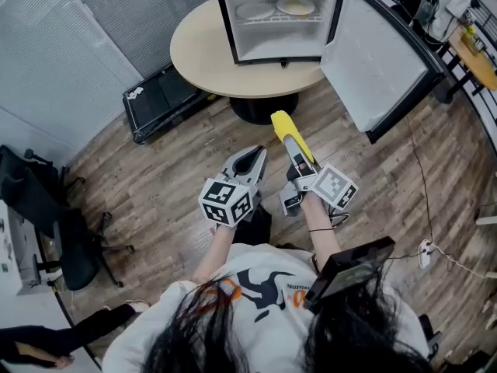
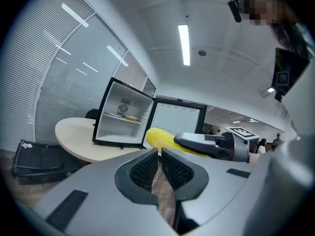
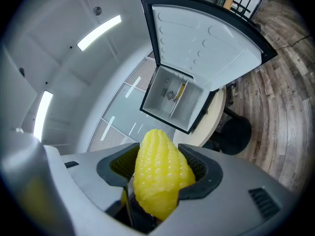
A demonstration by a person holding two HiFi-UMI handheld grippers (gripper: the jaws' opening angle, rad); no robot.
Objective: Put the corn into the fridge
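Note:
A yellow corn cob [image 1: 281,123] sticks out forward from my right gripper [image 1: 297,148], whose jaws are shut on its sides; in the right gripper view the corn [image 3: 158,173] fills the gap between the pads. Beside it on the left, my left gripper [image 1: 258,154] is shut and holds nothing [image 2: 160,154]. Ahead, a small fridge [image 1: 276,22] stands on a round beige table [image 1: 198,61] with its door [image 1: 377,64] swung wide open to the right. Both grippers hang over the wooden floor, short of the table. From the left gripper view the corn [image 2: 158,137] shows in front of the fridge [image 2: 120,122].
Two plates [image 1: 276,8] lie on the fridge's upper shelf; the space below the shelf looks bare. A black case [image 1: 159,99] lies on the floor left of the table. A black office chair [image 1: 46,216] stands far left. A cable and plug [image 1: 425,251] trail across the floor at right.

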